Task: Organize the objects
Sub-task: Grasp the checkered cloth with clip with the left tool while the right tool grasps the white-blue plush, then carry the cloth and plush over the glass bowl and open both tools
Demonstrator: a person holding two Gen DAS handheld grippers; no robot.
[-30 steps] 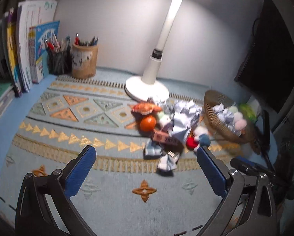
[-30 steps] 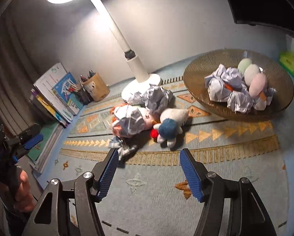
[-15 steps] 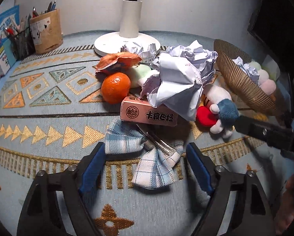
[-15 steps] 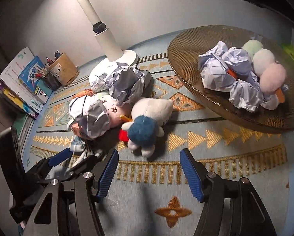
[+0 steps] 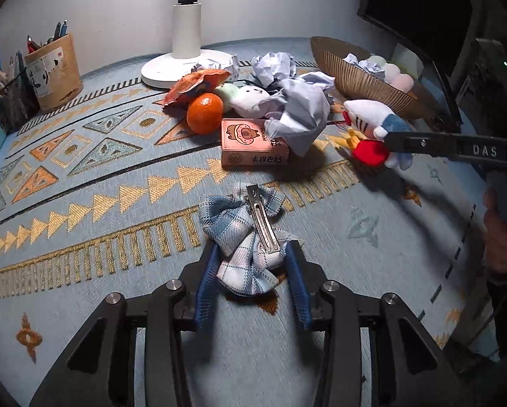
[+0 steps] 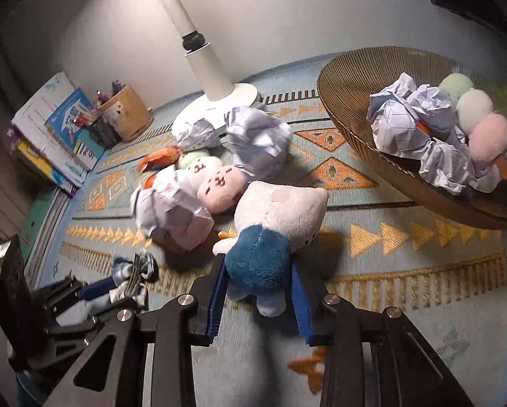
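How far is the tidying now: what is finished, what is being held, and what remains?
Done: paper balls and pastel plush balls already lie in the woven basket. In hand: the left gripper closes on the plaid bow clip; the right gripper closes on the white-and-blue plush. Left: the orange, pink box, crumpled papers and small plushes.

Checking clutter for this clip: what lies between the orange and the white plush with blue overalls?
In the left wrist view, a pink box and crumpled paper lie between the orange and the plush.
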